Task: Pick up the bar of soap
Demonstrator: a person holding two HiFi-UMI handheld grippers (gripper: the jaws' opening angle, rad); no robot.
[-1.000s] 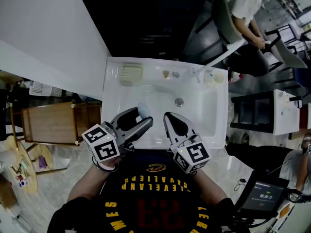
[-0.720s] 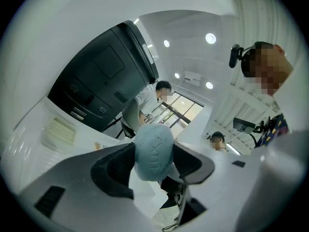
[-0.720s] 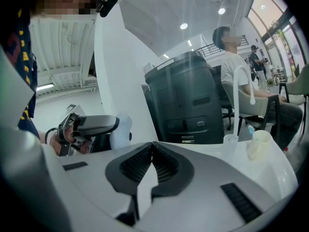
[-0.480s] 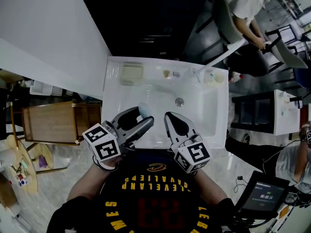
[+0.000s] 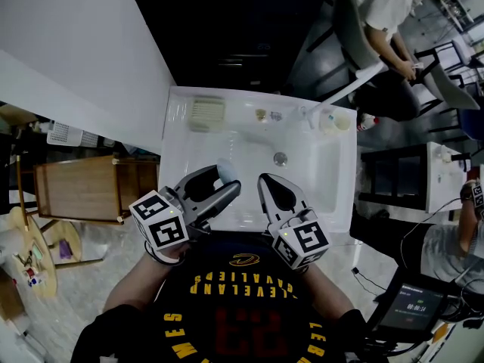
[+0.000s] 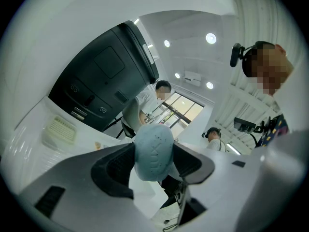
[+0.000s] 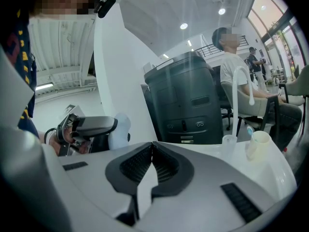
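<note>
Jaws of my left gripper [image 5: 228, 180] are clamped on the bar of soap [image 6: 153, 151], a pale blue, speckled oval pressed from both sides by the dark pads. It is held in the air, not lying in the white sink [image 5: 333, 176]. In the head view I see that gripper over the near left part of the basin. My right gripper [image 7: 152, 145] hangs just beside it over the near edge, its jaws closed tip to tip with nothing between them. Farther back, a ribbed soap dish [image 5: 206, 113] lies at the far left corner of the rim. The drain [image 5: 280, 158] sits mid-basin, and the faucet [image 7: 240, 88] rises at the far right with a pale cup [image 7: 258, 144] near it.
</note>
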